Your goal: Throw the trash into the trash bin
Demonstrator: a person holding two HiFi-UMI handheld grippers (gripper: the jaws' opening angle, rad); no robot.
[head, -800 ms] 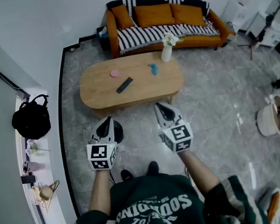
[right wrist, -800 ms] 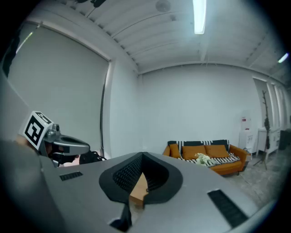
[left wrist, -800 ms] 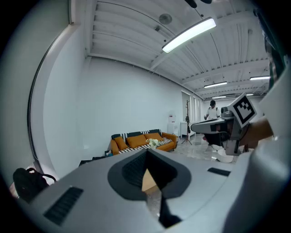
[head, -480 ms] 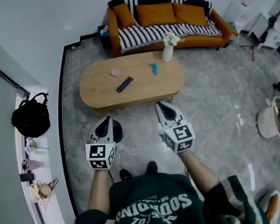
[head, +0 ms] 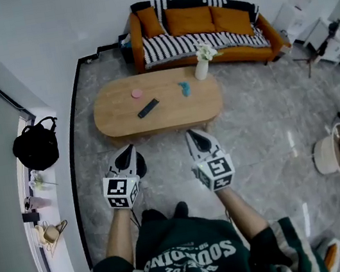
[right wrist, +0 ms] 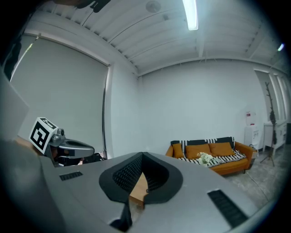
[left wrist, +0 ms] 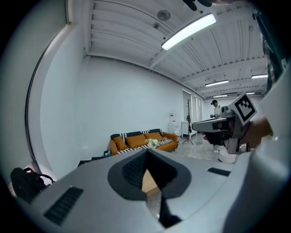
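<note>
Left tongs (head: 127, 150) and right tongs (head: 193, 136), both clenched on nothing, were held out short of the counter (head: 113, 109), seemingly mid-approach, because the likely trash, a blue crumpled scrap (head: 184, 88), lay on its top, well apart.

- Dark green tee (head: 186, 263) with big white lettering across the front and short sleeves. The right sleeve (head: 283, 241) has pale stripes on it.
- Dark shoes (head: 164, 213).
- The left gripper (head: 127, 150) and right gripper (head: 192, 136) have grey shells and black tapered jaws, with ribbed black pads (left wrist: 132, 171) on the inside.
- Each has a white cube (head: 120, 191) at the back with black square markers.
</note>
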